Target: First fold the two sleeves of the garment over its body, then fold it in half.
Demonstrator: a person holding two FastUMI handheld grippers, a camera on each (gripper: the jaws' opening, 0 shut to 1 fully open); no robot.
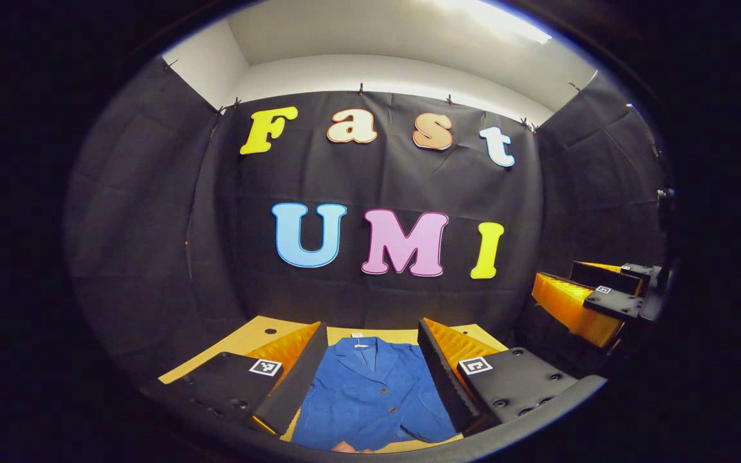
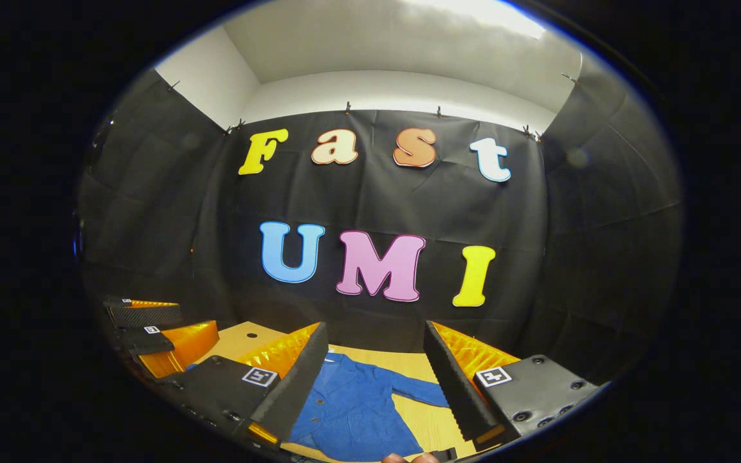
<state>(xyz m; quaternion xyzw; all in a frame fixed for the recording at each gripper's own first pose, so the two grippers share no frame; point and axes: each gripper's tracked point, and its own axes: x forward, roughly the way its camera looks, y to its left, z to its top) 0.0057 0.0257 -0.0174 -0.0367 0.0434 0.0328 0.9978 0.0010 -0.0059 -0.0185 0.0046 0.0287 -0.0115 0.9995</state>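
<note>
Both tools hover level above the desk (image 1: 261,329), facing the booth's black cloth wall. The left tool (image 1: 370,379) has its fingers spread wide, holding nothing — the blue garment (image 1: 374,399) lies flat on the desk between and beyond them, collar toward the wall. The right tool (image 2: 374,386) is likewise wide open and empty, the garment's body and one outstretched sleeve (image 2: 419,390) below it. Each tool shows off to the side in the other's view.

Blue jacket (image 1: 370,395) hem cut off by bottom edge; left sleeve hidden behind hand-held gripper finger (image 1: 293,379).
</note>
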